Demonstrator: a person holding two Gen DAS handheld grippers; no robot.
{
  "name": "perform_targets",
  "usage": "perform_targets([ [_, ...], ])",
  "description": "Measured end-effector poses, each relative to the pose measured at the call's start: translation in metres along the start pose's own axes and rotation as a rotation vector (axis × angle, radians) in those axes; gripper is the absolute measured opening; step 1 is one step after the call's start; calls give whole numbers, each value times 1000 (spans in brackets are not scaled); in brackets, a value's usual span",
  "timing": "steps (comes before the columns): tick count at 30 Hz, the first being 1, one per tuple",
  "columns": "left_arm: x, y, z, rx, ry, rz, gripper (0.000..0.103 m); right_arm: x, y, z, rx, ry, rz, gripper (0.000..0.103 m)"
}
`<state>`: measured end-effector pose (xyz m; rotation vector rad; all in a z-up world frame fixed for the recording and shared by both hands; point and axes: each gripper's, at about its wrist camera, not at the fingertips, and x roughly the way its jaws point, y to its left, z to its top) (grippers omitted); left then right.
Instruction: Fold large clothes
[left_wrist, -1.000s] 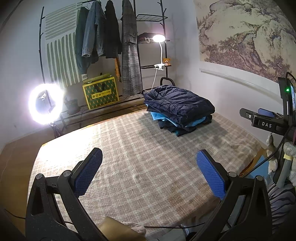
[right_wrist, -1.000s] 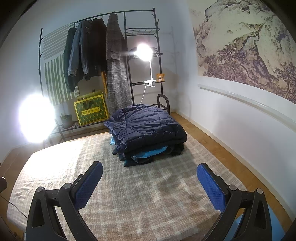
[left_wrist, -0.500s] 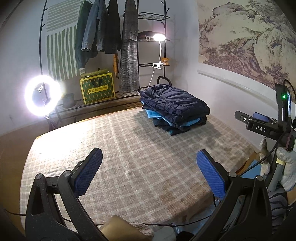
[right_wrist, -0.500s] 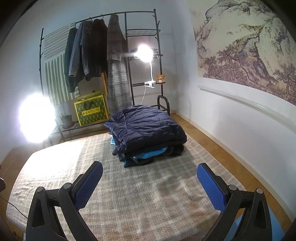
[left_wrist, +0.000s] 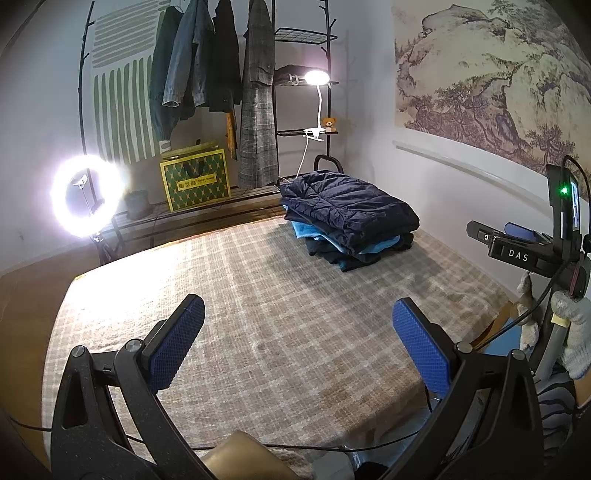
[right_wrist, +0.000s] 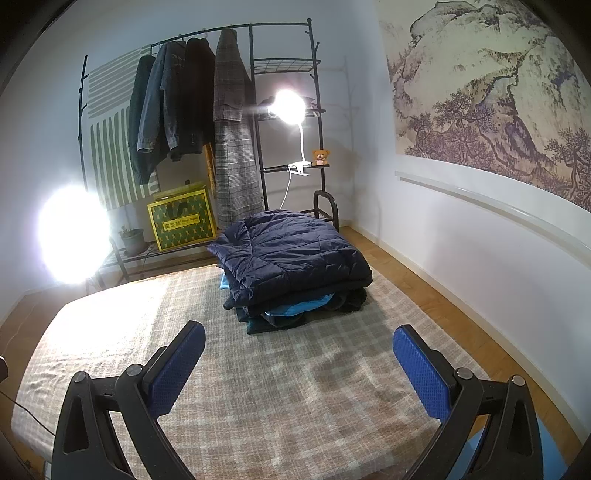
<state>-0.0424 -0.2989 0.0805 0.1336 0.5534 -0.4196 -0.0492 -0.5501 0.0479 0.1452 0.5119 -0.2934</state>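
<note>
Both my tools are spread wide and hold nothing: the left tool (left_wrist: 297, 338) hangs over the lower middle of the left wrist frame, the right tool (right_wrist: 299, 363) over the lower middle of the right wrist frame, each above bare plaid bed (left_wrist: 258, 295) cover.

The folded clothes sit in one stack (right_wrist: 291, 266) at center frame in the right view (upper center-right in the left view), with a navy puffer jacket (left_wrist: 347, 210) on top. Under it I make out at least one blue layer and some dark ones; an exact count I cannot give.

No unfolded garment lies on the bed, so I judge the step in hand is fetching the next piece. Four garments hang on the rack (right_wrist: 192, 103) at upper left. To do this well I would take one piece only, lay it flat on the open cover well apart from the stack, and pinch it at two corners, one tool each, so it spreads without dragging the pile.

Lights: one ring light (left_wrist: 86, 195), one clip lamp (left_wrist: 317, 77). One green box (left_wrist: 195, 179), one toy bear (right_wrist: 320, 157).
</note>
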Motion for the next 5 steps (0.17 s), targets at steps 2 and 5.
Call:
perform_targets([
  [2, -1, 1, 0, 11, -11, 10, 103, 0, 0, 0, -1, 0, 0, 103],
  [5, -3, 3, 3, 12, -19, 15, 103, 0, 0, 0, -2, 0, -2, 103],
])
